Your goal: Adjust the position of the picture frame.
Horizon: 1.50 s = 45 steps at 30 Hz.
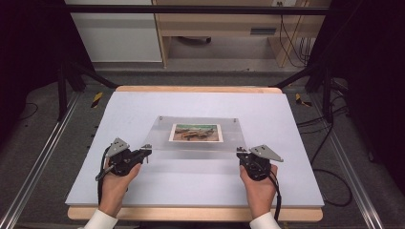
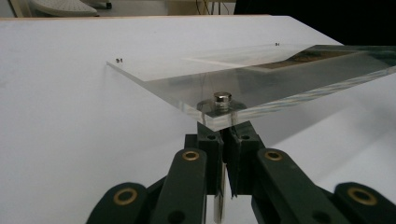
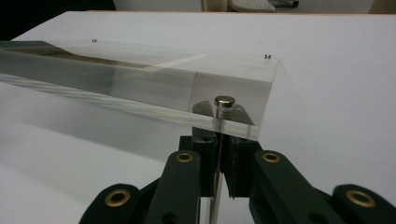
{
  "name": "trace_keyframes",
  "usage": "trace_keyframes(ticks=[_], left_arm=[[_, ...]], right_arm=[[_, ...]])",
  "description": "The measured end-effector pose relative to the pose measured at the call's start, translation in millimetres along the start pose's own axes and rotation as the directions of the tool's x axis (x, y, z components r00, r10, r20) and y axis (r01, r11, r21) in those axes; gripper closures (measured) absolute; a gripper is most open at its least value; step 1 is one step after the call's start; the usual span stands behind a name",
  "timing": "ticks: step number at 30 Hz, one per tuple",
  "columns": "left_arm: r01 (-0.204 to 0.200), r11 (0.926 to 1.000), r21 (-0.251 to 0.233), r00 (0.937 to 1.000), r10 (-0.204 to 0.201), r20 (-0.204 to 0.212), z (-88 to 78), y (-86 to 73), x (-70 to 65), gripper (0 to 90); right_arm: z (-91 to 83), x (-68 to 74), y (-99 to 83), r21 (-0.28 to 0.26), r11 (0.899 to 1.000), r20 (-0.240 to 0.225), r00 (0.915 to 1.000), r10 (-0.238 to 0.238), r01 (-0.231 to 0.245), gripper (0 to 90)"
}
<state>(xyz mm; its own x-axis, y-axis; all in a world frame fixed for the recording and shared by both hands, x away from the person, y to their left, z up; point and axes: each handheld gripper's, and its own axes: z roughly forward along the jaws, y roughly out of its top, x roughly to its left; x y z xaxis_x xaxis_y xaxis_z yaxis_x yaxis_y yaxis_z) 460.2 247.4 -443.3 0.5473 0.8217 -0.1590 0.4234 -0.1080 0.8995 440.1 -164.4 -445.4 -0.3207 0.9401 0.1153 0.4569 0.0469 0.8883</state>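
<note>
A person sits at the near edge of the white table (image 1: 143, 181) with a gripper in each hand, and both are busy with a clear acrylic photo frame (image 1: 198, 143) lying in the middle of the high view. A small landscape photo (image 1: 196, 132) sits sandwiched inside it, just above centre of the frame.

The left gripper (image 1: 144, 151), at the lower left of the panel, has its jaws pressed together under the near left corner. In the left gripper view the jaws meet just below a small metal stud (image 2: 222, 99) that passes through the acrylic, and a thin metal pin seems to run down between them, so I take it the gripper is clamped on that stud's lower end. The right gripper (image 1: 240, 153) mirrors this at the near right corner: its own view shows the jaws closed beneath a second stud (image 3: 224, 104).

The near edge of the panel looks lifted off the table, since a shadow falls beneath it in both gripper views, while the far edge, with two tiny dark fasteners (image 3: 267, 57) at its corners, seems to rest lower.

My guess is that the work is in its middle stretch: the photo is already inside and both near corners are gripped. What remains, as far as I can judge, is either tightening those studs or carrying the frame somewhere and setting it down.
</note>
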Motion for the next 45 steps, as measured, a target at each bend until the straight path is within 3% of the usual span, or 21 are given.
trace_keyframes(ticks=[45], left_arm=[[0.001, 0.9989, 0.048, 0.9999, 0.000, -0.015, 1.8, -8.2, -2.4, 84.4]], right_arm=[[1.0, 1.8, -9.9, 0.039, 0.999, 0.004, 1.0000, 0.006, -0.006, 84.3]])
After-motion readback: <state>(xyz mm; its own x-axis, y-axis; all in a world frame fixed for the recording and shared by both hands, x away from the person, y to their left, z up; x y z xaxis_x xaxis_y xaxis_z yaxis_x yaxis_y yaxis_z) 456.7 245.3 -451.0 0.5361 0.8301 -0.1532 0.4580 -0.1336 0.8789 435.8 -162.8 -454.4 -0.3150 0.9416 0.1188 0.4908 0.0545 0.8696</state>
